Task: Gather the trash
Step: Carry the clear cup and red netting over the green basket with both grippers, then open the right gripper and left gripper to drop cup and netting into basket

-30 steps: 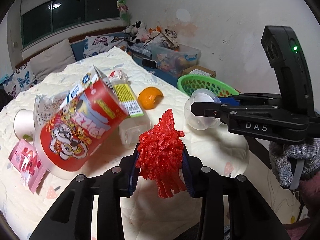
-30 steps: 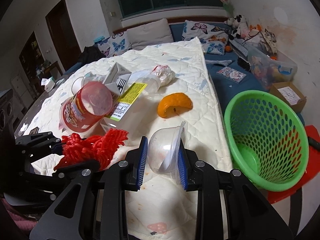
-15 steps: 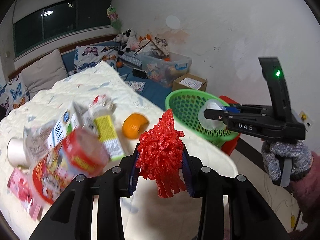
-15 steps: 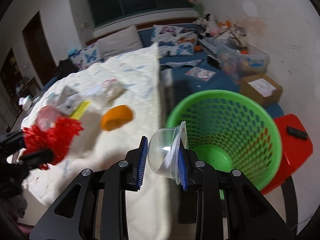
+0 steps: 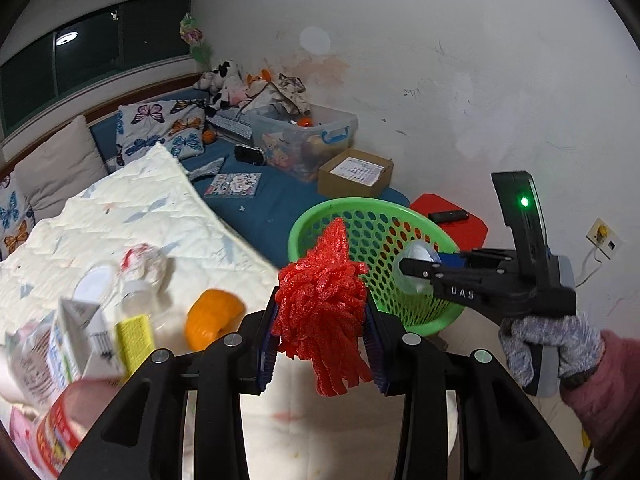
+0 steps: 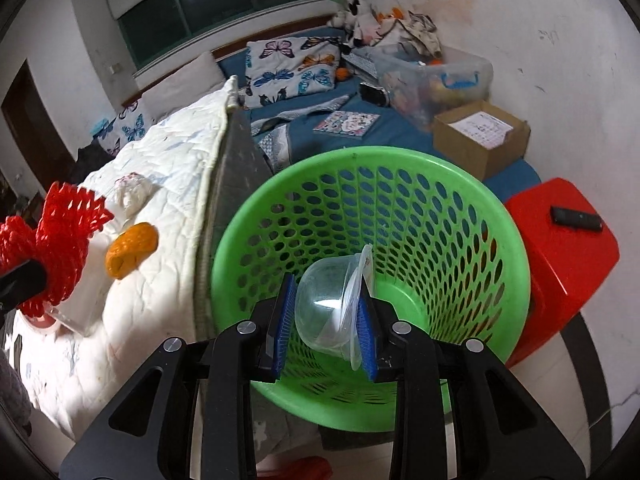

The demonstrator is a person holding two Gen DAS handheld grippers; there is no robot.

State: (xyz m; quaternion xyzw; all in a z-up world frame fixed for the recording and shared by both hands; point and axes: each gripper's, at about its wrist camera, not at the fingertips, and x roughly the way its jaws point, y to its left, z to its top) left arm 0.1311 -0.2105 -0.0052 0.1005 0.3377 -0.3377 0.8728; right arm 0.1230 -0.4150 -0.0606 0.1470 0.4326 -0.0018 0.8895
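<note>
With my right gripper (image 6: 325, 320) fingers grasping the clear plastic cup (image 6: 334, 316) above the still empty round green perforated basket (image 6: 472, 216) and my left gripper (image 5: 322, 334) fingers clenched on the red foam net (image 5: 322, 304) near it, nothing is binned, and an orange peel (image 5: 212, 318), a carton (image 5: 86, 340) and a bottle (image 5: 138, 312) remain on the bed (image 5: 132, 204) beside the basket.

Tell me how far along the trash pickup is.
Nothing shows in the basket yet. In hand: the right gripper holds a clear cup over it; the left gripper grips red netting. Left on the bed: peel, bottle, carton, red tub.
</note>
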